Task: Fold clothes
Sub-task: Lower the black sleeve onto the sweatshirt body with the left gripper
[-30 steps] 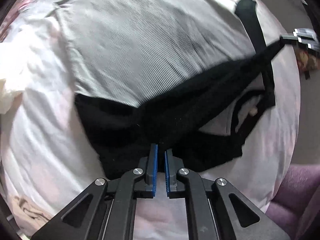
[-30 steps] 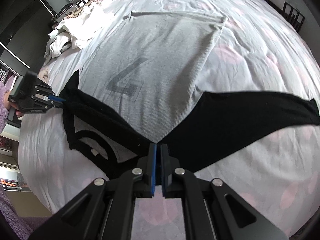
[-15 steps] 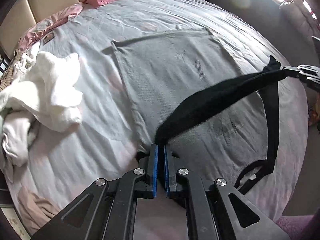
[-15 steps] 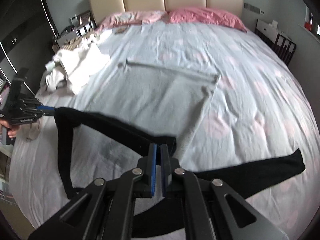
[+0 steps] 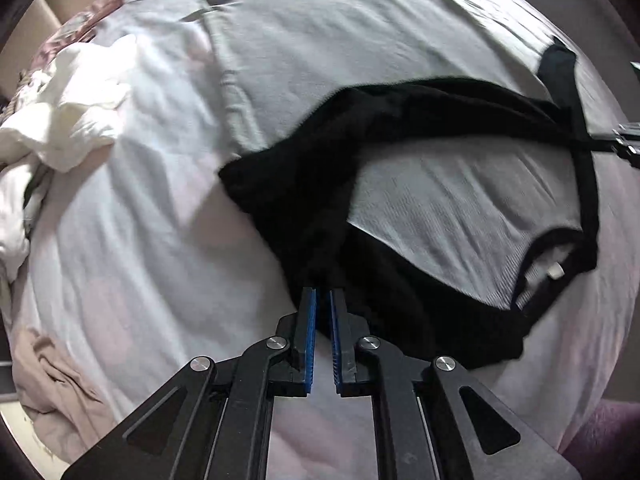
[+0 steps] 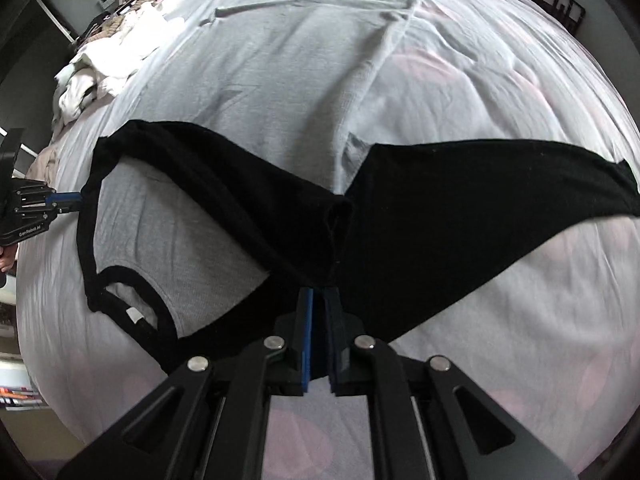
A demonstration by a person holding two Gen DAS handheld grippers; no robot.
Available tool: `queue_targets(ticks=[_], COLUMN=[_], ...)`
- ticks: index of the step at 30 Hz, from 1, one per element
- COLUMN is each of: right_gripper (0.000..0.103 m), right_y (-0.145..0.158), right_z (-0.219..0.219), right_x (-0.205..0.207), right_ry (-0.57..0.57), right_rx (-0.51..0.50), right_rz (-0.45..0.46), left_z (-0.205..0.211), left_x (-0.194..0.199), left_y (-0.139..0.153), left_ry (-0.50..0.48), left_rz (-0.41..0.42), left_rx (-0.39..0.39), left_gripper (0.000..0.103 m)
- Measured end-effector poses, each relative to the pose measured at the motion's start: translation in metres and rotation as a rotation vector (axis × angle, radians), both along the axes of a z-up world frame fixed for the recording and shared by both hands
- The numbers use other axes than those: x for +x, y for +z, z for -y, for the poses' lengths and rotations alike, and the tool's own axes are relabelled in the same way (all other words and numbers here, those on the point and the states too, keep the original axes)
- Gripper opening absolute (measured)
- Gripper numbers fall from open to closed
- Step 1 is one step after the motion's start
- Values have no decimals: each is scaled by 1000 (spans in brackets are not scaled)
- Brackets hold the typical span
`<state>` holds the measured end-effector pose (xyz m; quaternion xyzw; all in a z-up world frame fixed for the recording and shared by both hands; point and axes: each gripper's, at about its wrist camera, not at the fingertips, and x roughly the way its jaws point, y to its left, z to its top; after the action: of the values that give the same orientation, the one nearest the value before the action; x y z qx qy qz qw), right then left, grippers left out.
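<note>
A grey shirt with black sleeves and a black collar lies flat on the bed. One black sleeve is folded across its chest, and the other sleeve spreads to the right. My right gripper pinches the folded sleeve's end low over the shirt, and its jaws are opening. My left gripper grips bunched black sleeve fabric at its tips, its jaws also opening. The left gripper shows at the shirt's shoulder edge. The right gripper shows at the far right.
A heap of white clothes lies on the bed sheet beyond the shirt. A beige garment sits at the bed's near left edge. Pink pillows lie by the headboard. A dark shelf stands past the bed's far right.
Half a second ago the black sleeve hung taut in the air between both raised grippers. Both have since sunk toward the bed, and the sleeve lies slack across the shirt.
</note>
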<state>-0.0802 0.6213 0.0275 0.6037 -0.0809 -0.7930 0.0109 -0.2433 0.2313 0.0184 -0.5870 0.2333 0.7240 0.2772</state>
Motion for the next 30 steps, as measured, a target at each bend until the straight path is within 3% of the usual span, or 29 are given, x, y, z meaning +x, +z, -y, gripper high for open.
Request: queue_targets(ticks=[1,3,4,6,9,18,21,24,26,30], right_gripper=[8,8,8,19,26,28,21,5,5,4], right_y=[2,7,10,16,17,-13,-22,-18,-10,5], right_z=[-1,0,1,3,12,56,61,62,60,54], right_x=[-1,-3,-5,-11,-20,-22,-19,-17,-14,-4], right_ry=[-1,23,40,81,141,299,316,314,298,269], right_rx=[6,39,59,78,51,74,123,163,170,199], right_rz=[0,-8,-15,-30,-29,1,12,-13,-32,-59], left_z=[0,0,0,-1,-3,-4,-6,-9,-7,4], left_x=[-6,-19,-24,-30,-34,-47,-47,-44,-43,-39], left_y=[2,5,6,5,3,3,5,8,12,21], left_ry=[12,34,38,36,23,31,11,-11,-18,-40], left_rz=[-5,-13,-8,2,12,36,54,51,33,-29], left_rx=[6,27,39,41,34,59,73,69,62,5], left_gripper=[25,37,39,39,39,39,38,24,13,11])
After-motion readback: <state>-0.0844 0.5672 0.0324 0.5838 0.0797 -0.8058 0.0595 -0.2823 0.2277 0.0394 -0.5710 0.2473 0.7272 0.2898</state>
